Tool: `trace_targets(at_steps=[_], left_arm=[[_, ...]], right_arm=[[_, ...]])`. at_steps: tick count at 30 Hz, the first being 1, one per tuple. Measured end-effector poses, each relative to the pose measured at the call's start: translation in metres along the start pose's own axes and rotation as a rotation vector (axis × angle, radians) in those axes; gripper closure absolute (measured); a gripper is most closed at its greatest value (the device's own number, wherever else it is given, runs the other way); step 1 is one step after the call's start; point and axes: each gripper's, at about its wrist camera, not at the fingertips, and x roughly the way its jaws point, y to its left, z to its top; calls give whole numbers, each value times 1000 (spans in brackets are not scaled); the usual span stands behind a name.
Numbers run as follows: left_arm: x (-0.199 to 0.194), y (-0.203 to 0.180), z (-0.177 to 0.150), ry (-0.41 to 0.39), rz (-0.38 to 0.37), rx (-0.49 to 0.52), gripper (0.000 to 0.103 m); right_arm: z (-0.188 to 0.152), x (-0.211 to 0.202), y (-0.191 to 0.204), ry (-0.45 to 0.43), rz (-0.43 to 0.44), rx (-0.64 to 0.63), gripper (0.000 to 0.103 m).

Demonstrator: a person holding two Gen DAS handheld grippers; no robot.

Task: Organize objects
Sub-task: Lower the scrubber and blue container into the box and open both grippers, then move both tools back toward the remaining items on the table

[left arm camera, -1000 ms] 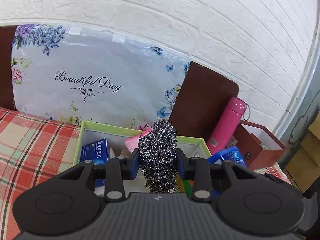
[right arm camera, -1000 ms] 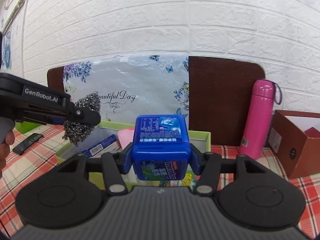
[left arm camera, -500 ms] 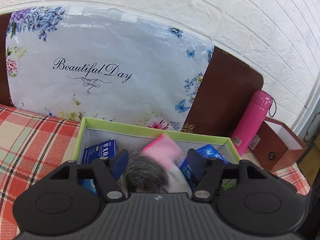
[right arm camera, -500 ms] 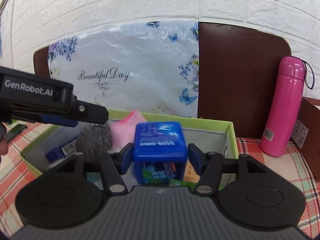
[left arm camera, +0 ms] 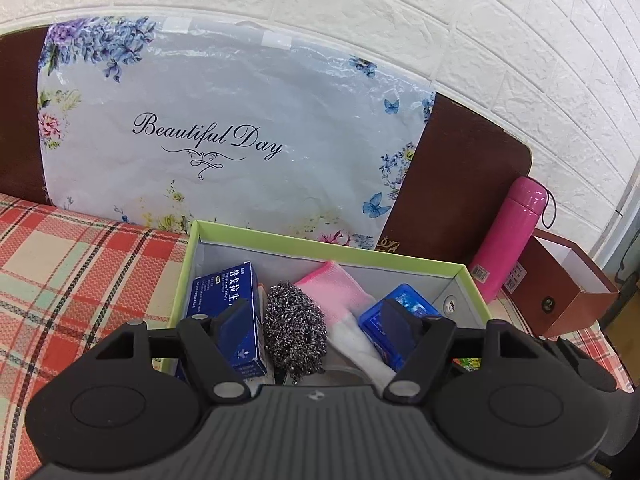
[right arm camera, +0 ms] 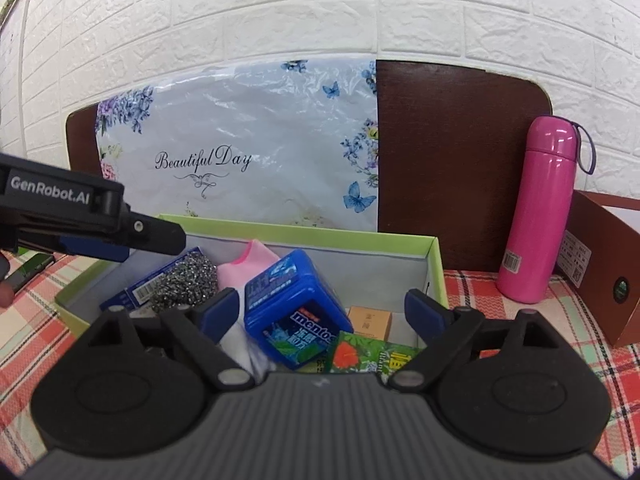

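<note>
A steel wool scourer [left arm camera: 296, 332] lies in the green-rimmed box [left arm camera: 320, 246], between a blue carton [left arm camera: 224, 308] and a pink-and-white glove [left arm camera: 340, 296]. My left gripper [left arm camera: 316, 320] hangs over it; its jaws are opening and the pads stand apart from the scourer. In the right wrist view a blue Mentos tub [right arm camera: 296, 308] lies tilted in the same box [right arm camera: 436, 268], between the fingers of my right gripper [right arm camera: 323, 314]. Those jaws are also opening and clear of the tub. The left gripper [right arm camera: 176, 238] reaches in from the left above the scourer [right arm camera: 186, 282].
A pink bottle [right arm camera: 540, 208] and a brown gift box [right arm camera: 604, 264] stand right of the green box. A floral "Beautiful Day" bag [right arm camera: 240, 152] leans on a brown board [right arm camera: 452, 152] behind it. An orange carton [right arm camera: 370, 320] and a green sachet [right arm camera: 360, 354] lie inside. Plaid cloth [left arm camera: 80, 272] covers the table.
The left gripper let go of the scourer, which now lies in the box. The right gripper moved in over the box, opened and released the blue tub, which tipped over inside.
</note>
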Motion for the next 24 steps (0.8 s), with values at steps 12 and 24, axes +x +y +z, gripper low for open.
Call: trace_targets(at_steps=[12,24], left_arm=[[-53,-19,-16,22,45,37,29],[-100,-36,-58,13,35,94,29]], right_arm=[[5,-60,4,-35,10,1,4],[-23,-133,7,-39,31,15,0]])
